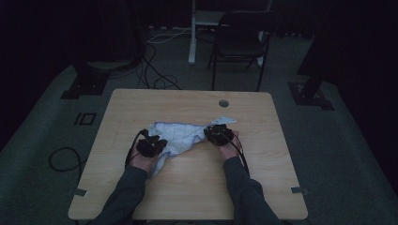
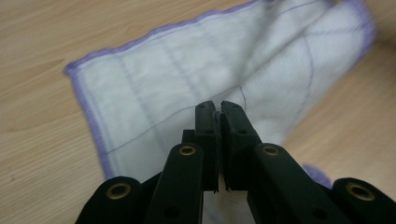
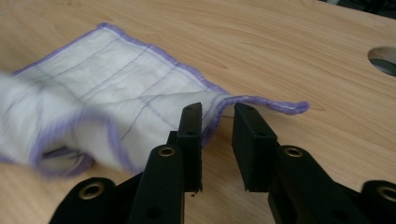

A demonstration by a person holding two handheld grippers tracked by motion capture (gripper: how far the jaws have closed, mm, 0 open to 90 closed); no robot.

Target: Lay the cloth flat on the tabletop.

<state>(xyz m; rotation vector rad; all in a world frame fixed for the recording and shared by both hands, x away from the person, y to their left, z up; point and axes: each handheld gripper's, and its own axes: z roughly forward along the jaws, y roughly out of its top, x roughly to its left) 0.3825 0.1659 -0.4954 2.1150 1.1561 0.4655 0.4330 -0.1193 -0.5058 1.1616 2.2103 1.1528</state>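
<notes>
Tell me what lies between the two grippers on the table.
The white cloth with purple edging spans from left gripper to right gripper, seen in the high view.

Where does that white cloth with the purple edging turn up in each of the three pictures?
High view: the white cloth with purple edging lies crumpled mid-table, between the two grippers.
Left gripper view: it spreads across the middle, behind the closed fingers.
Right gripper view: it lies at left, one corner reaching the parted fingers.
Shared landmark: the light wooden table.

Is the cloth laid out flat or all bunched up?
Bunched up: the cloth lies crumpled on the table, one part doubled over.
</notes>
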